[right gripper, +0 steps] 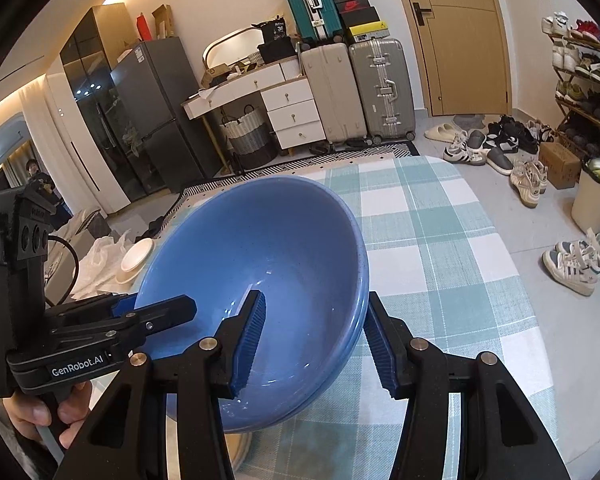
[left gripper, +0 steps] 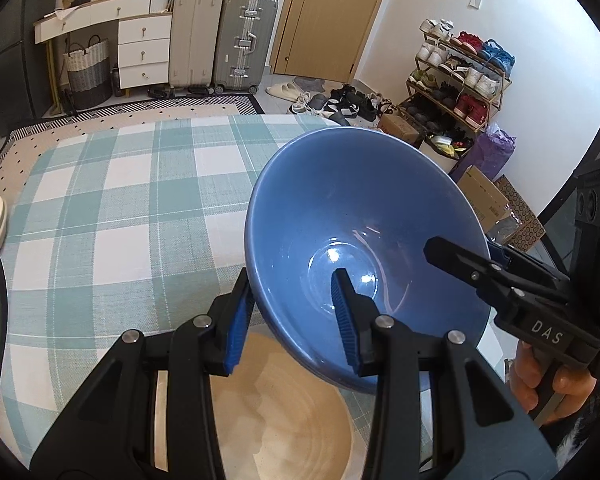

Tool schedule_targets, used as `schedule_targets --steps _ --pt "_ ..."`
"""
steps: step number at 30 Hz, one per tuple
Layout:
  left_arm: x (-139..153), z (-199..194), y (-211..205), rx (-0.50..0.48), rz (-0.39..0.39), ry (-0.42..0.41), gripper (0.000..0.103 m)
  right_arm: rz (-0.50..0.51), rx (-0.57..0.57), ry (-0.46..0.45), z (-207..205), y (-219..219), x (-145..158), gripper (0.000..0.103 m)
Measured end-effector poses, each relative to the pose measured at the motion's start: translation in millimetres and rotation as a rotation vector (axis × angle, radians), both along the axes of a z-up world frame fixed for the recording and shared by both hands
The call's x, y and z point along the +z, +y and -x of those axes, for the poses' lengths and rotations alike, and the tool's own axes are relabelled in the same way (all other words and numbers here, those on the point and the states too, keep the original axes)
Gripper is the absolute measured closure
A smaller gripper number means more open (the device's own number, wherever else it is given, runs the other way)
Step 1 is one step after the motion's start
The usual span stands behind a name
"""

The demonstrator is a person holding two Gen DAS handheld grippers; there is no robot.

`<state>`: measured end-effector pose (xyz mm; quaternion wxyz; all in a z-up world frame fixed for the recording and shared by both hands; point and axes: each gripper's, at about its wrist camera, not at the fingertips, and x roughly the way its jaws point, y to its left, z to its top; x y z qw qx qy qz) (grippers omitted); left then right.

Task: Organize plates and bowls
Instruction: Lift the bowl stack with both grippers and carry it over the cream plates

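Slippage is the risk in the left wrist view: the left gripper (left gripper: 296, 316) has its jaws pinching only the near rim of the blue bowl (left gripper: 360, 216), tilted above a tan plate (left gripper: 284, 412) — glazed wall could slide out. From the right wrist, the right gripper (right gripper: 316, 344) straddles the opposite rim with jaws not visibly clamped — two stacked rims show, so the lower one might drop onto the checked worktop (right gripper: 452, 248).

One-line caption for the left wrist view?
Both hand-held grippers, left and right, straddle opposite rims of a tilted blue bowl above a beige plate on the checked tablecloth.
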<state>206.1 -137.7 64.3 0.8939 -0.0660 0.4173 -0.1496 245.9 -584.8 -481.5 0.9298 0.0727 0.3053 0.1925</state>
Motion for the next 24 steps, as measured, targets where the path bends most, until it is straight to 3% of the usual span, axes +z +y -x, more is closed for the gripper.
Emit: schedule_targets --steps 13,24 --pt "43 73 28 0.048 0.0 -0.052 0.067 0.022 0.036 -0.043 52 28 28 0.051" --pt "61 130 59 0.096 -0.01 -0.072 0.067 0.032 0.084 -0.056 90 60 34 0.051"
